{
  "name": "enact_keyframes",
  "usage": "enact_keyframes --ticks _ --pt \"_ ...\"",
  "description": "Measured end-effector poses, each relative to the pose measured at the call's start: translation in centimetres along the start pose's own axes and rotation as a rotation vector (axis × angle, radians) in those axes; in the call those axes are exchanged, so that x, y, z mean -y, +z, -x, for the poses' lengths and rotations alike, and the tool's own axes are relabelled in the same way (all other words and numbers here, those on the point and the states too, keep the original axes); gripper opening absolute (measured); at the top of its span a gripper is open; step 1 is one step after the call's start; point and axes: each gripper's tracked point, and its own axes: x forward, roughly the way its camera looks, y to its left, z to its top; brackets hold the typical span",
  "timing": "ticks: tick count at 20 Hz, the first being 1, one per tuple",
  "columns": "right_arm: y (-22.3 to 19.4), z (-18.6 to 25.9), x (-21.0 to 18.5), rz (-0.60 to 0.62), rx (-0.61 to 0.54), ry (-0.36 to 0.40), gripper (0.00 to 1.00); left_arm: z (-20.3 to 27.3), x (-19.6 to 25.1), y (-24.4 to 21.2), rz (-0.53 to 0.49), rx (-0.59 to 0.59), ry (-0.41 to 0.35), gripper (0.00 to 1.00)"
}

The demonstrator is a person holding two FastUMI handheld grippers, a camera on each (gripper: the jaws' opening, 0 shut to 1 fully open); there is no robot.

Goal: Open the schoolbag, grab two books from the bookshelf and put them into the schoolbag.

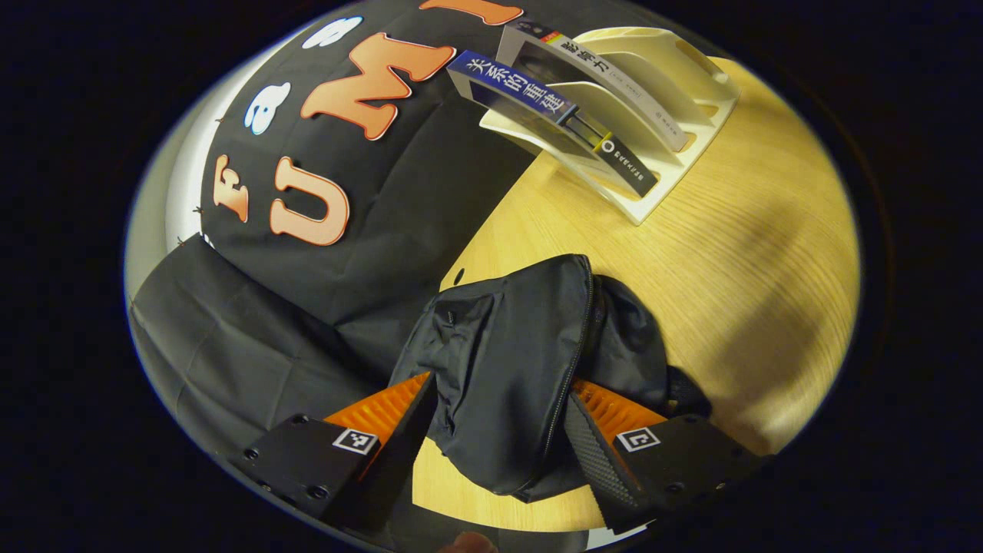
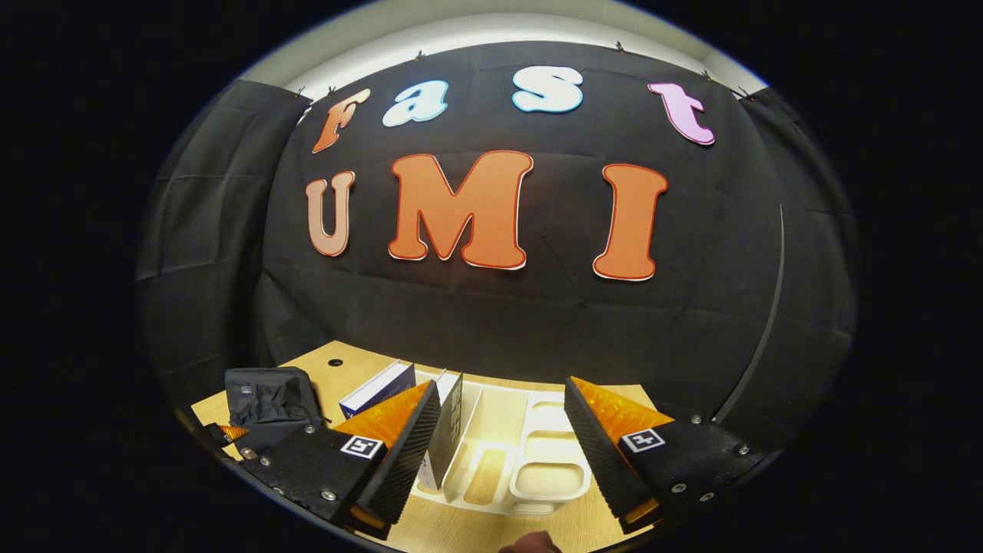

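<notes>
Black fabric of the schoolbag [image 1: 507, 369] is being straddled low in the left gripper view by the wide-spread left gripper [image 1: 499, 430]. The right gripper [image 2: 503, 438], also wide, is being held over the rack [image 2: 530, 476], two books [image 1: 549, 115] being stored there. The zipper seems shut; slack cloth is risking being pinched instead.

Lower end of schoolbag [image 1: 507, 369] masked by left gripper [image 1: 499, 430] fingers, so contact between pads and fabric uncertain. Zipper [image 1: 572, 361] state unclear, possibly closed. Bookshelf [image 2: 530, 461] front cut off at lower edge in right gripper view; blue book [image 2: 376, 388] partly hidden behind right gripper [image 2: 503, 438] finger. Spine text too small to make out there.
</notes>
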Motion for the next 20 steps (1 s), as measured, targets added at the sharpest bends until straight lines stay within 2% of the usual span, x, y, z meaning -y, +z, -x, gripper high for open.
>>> enact_keyframes --ticks 4,6,7,9,11,15,17,20 --pt "0.0 0.5 0.7 -0.001 0.0 -0.004 0.96 -1.4 -0.2 -0.1 -0.024 -0.024 0.002 0.96" --pt "0.0 0.8 1.0 0.0 0.003 -0.005 0.96 -2.1 0.1 -0.3 -0.023 -0.039 -0.025 0.96" --pt "0.1 1.0 1.1 0.003 0.004 -0.008 0.96 -2.1 0.3 -0.4 -0.024 -0.048 -0.045 0.92" --pt "0.1 1.0 1.2 0.006 0.005 -0.007 0.97 -2.3 0.8 -0.2 -0.024 -0.053 -0.089 0.77" --pt "0.0 1.1 1.1 0.009 0.003 0.0 0.97 -2.2 1.2 0.1 -0.04 -0.057 -0.131 0.51" --pt "-0.1 1.0 0.7 0.035 -0.012 -0.011 0.97 -2.1 2.0 -0.1 -0.032 -0.07 -0.256 0.19" --pt "0.2 1.0 0.4 0.042 -0.018 -0.023 0.97 -2.0 1.8 0.1 -0.025 -0.072 -0.319 0.11" --pt "0.2 0.4 -0.9 0.042 -0.036 -0.042 0.96 -2.1 1.2 0.4 0.016 -0.072 -0.425 0.08"
